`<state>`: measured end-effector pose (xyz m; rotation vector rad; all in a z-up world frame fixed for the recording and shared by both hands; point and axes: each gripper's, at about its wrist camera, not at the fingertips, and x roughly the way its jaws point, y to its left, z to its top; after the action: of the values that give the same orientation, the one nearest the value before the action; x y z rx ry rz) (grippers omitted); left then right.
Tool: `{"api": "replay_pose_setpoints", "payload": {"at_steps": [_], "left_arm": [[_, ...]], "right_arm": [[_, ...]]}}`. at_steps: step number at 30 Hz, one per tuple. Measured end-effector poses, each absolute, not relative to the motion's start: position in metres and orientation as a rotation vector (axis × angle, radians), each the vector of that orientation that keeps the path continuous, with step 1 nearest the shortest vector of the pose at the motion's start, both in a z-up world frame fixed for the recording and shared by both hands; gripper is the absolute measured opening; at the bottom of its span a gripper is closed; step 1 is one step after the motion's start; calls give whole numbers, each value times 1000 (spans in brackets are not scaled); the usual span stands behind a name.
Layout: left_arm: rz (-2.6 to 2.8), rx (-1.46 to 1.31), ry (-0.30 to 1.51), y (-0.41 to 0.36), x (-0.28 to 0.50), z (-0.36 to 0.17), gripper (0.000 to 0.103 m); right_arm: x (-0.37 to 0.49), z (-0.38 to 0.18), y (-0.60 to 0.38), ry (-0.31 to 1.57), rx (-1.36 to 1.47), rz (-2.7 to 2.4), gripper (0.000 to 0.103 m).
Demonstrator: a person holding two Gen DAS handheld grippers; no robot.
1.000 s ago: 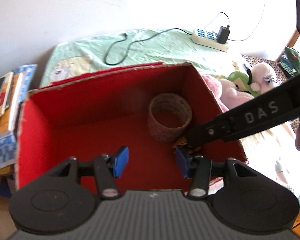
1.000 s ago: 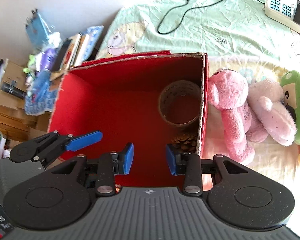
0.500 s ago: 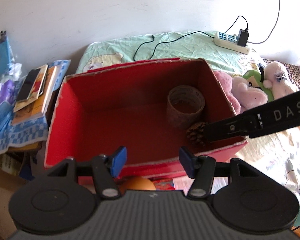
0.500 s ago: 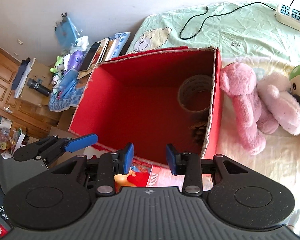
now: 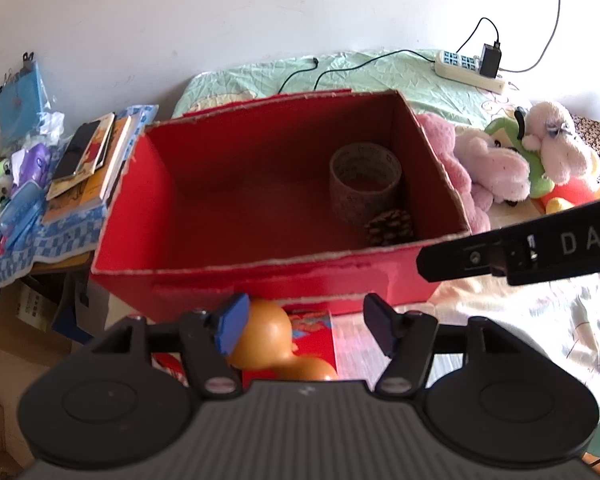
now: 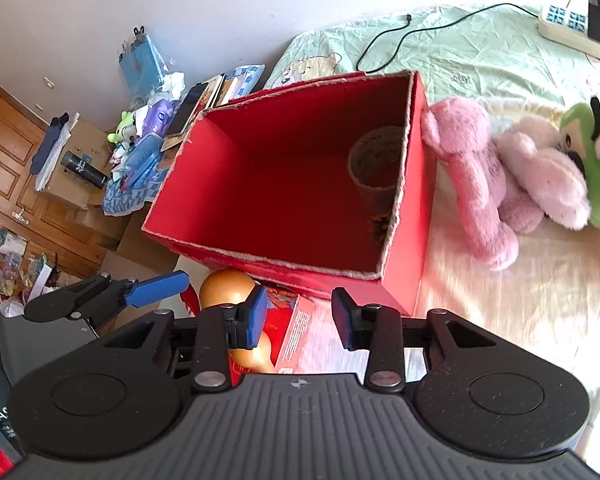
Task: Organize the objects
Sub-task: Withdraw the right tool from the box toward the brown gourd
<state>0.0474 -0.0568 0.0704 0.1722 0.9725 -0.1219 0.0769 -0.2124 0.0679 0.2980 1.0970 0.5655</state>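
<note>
- Bedroom scene: red box (image 5: 260, 280) sits on the bed, ahead of both grippers.
- Orange gourd toy (image 5: 266, 334) lies just below the left gripper (image 5: 306, 326), outside the box; it looks smooth, rigid, light and likely slippery, so grasp its narrow waist.
- Left gripper is wide, empty; right gripper (image 6: 300, 320) likewise.
- Tape roll (image 5: 364, 180) and pinecone (image 5: 390, 227) lie inside.

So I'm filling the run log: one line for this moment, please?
left gripper: open, empty | right gripper: open, empty | red box: holds tape roll, pine cone | orange gourd: outside, front
</note>
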Motion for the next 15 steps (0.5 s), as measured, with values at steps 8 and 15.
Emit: {"api": "replay_pose_setpoints", "payload": {"at_steps": [8,15], "left_arm": [[-106,177,999,-61,32,59,67],[-98,184,1018,-64,18,51,69]], "right_arm": [[61,51,-215,1111,336,562,39],[45,40,-214,1104,377,556,39]]}}
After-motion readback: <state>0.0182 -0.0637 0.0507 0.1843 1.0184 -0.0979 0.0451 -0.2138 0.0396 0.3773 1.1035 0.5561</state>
